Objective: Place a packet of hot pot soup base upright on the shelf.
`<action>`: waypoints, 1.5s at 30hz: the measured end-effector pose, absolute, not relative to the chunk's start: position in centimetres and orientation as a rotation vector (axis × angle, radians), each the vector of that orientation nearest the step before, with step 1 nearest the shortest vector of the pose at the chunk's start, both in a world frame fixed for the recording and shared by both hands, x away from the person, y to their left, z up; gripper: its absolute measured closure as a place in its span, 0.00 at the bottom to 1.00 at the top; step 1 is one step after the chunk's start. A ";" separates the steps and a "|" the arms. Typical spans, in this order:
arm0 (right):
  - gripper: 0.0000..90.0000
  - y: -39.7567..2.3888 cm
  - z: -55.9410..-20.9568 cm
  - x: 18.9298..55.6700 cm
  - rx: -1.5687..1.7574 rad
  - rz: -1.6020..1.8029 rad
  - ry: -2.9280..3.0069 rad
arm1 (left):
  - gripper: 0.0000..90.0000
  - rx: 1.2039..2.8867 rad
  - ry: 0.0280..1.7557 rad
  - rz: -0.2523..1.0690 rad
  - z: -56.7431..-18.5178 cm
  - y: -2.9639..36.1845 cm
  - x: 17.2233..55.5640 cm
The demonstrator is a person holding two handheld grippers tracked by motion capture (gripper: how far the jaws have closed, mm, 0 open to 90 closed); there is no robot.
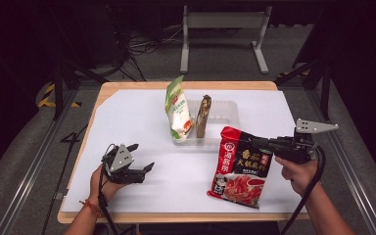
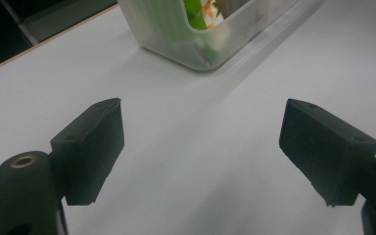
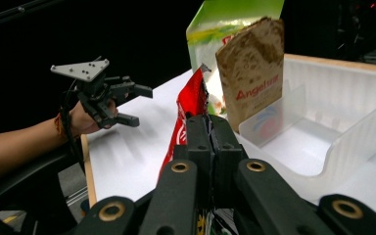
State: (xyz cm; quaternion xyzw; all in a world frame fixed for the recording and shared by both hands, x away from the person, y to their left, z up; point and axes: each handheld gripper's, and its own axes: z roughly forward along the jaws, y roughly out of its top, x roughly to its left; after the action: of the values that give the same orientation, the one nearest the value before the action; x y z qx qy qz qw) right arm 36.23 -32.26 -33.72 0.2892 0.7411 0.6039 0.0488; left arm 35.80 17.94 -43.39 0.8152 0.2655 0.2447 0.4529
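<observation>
Clamped between my right gripper (image 3: pixel 208 128) jaws at its top edge: red printed soft foil sauce pouch (image 1: pixel 240 166), light, limp, slippery, hanging below them; left gripper (image 1: pixel 139 157) parted, holding nothing.

Red pouch (image 1: pixel 241 166), green-white bag (image 1: pixel 178 108)

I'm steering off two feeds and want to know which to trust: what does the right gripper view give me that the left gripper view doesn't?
Right gripper view: the right gripper shut on the red packet, the brown Angel packet standing in the tray, and the left gripper held off to the side.

Left gripper view: the left gripper's wide-open jaws over bare white table.

Both: the clear tray and the green-and-white bag in it.
</observation>
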 end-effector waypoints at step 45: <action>0.99 -30.1 -26.4 38.9 0.824 1.778 2.013 | 0.18 1.993 0.663 0.604 -43.2 18.0 35.6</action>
State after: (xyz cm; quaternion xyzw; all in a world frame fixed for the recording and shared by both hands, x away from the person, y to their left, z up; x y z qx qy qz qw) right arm 38.86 -30.12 -26.42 0.2893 0.7067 0.6242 0.1652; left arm 35.63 18.02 -43.23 0.8097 0.2694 0.2454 0.4599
